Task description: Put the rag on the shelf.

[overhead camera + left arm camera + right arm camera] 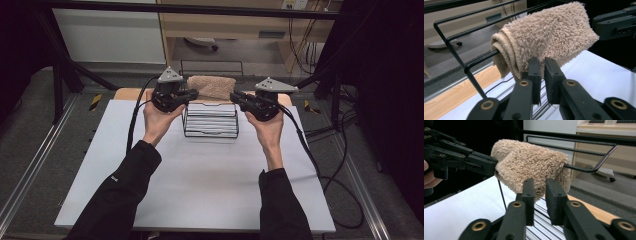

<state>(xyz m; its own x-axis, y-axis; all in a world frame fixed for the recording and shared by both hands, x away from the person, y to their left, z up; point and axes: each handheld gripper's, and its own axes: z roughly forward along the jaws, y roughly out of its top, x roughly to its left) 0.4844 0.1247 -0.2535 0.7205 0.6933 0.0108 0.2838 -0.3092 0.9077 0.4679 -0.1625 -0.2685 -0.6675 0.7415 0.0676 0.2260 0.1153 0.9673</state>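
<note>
**Towel draped on the rack, both ends attended**

A pale grey counter [200,175] fills the workspace, with a black wire rack [210,120] standing near its far edge. A beige fluffy folded towel [212,86] hangs over the rack's top rail. The step looks like settling the towel on the rail — the next move likely calls for easing both tools away without dragging the pile. The left hand-held gripper [542,65] has its jaws nearly together, tips touching the towel's hanging fold without clamping it. The right hand-held gripper [541,187] stands slightly apart, holding nothing. Both forearms reach forward, hands level at either end.
</note>
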